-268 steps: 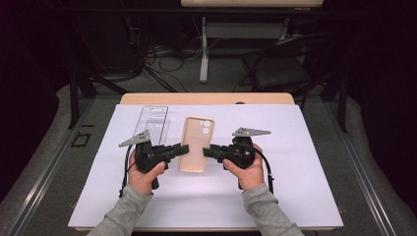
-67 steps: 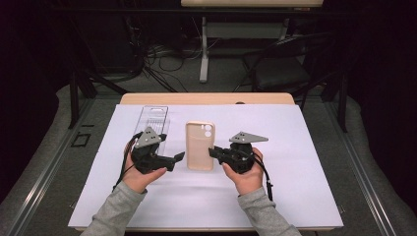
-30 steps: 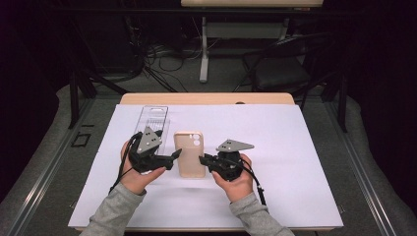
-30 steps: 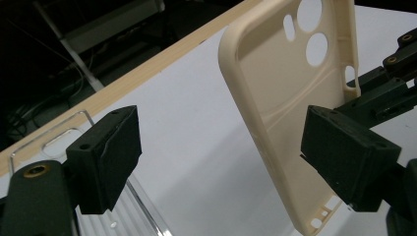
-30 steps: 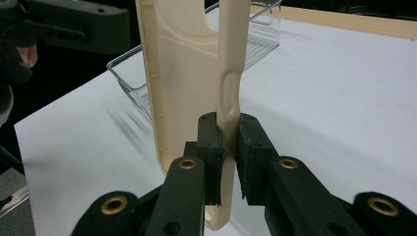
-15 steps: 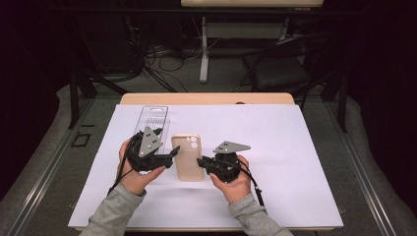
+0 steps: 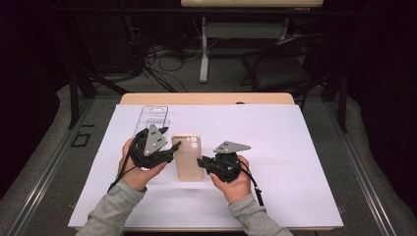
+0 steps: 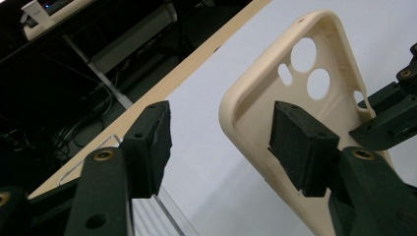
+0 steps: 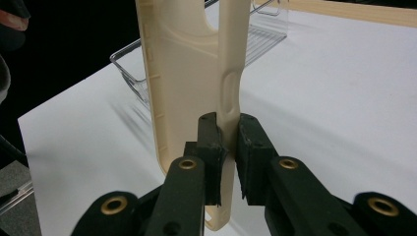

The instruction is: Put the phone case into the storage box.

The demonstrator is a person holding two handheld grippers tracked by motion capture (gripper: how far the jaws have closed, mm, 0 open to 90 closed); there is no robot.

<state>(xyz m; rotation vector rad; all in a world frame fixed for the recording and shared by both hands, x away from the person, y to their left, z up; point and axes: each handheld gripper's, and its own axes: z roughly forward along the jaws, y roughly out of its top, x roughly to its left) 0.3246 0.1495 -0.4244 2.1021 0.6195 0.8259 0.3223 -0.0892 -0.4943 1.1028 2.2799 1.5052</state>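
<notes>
While the right gripper (image 7: 200,162) clamps the right-hand side wall of the beige phone case (image 7: 187,158), its pads (image 9: 210,147) pressed on either face of that wall, the left gripper (image 7: 173,150) is taking hold on the opposite edge. Its jaws have just been closing and stand about half apart: one pad (image 8: 300,142) sits inside the case's hollow, the other (image 8: 150,142) outside and clear of the left wall, so that wall lies between them unpinched.

Judged step: securing a two-sided hold on the case. The next move calls for the left jaws to shut on the left wall without twisting the case against the right grip.

Location: the case is at the centre of the white sheet (image 7: 305,147) on the desk, a clear plastic tray (image 7: 152,117) at its 11 o'clock.

Condition: soft-looking, matte, open side up, camera cut-outs (image 8: 311,69) at the far end, side-button mouldings (image 9: 229,93) intact, no damage visible.
</notes>
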